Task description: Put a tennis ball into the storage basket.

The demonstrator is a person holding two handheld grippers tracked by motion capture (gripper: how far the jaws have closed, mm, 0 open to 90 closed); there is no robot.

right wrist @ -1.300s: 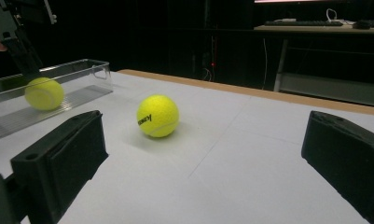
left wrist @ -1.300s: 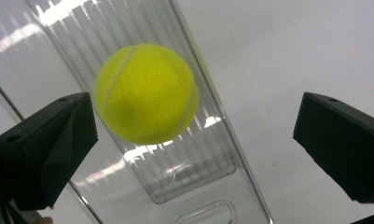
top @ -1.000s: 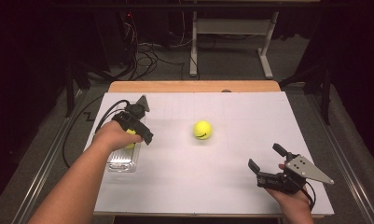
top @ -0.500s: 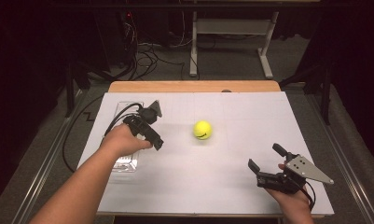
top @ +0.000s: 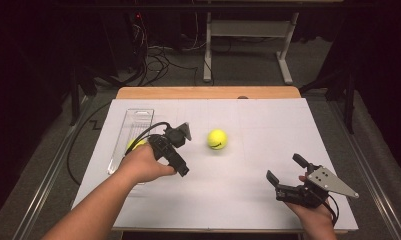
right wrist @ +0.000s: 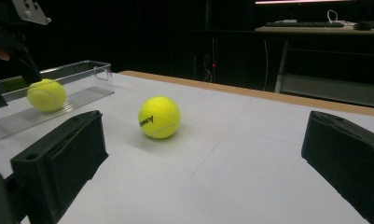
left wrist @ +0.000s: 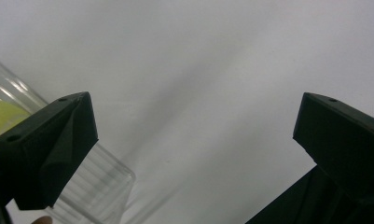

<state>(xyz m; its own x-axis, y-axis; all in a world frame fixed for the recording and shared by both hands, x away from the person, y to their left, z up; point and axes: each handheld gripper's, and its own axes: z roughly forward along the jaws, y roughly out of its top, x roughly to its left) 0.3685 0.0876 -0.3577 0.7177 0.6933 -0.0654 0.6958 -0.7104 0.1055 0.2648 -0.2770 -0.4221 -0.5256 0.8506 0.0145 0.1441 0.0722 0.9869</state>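
Note:
A yellow tennis ball (top: 217, 139) (right wrist: 159, 116) rests on the white table, right of my left gripper (top: 178, 161). A second yellow ball (top: 136, 145) (right wrist: 46, 94) lies inside the clear plastic tray (top: 138, 116) (right wrist: 97, 70) at the table's left. My left gripper (left wrist: 194, 140) is open with nothing between its jaws, just right of the tray's near end (left wrist: 98, 186), pointing down at the table. My right gripper (top: 285, 168) (right wrist: 203, 163) stands open and empty near the front right, facing the loose ball from a distance.
The white sheet (top: 268, 125) covers a wooden tabletop (top: 208, 92). Cables (top: 153, 60) and a metal stand (top: 248, 35) lie on the dark floor behind. A black cable (top: 138, 134) trails from my left gripper over the tray.
My left gripper has moved from over the tray to the right, onto the open table. One ball now lies uncovered in the tray. The right gripper and loose ball have stayed put.

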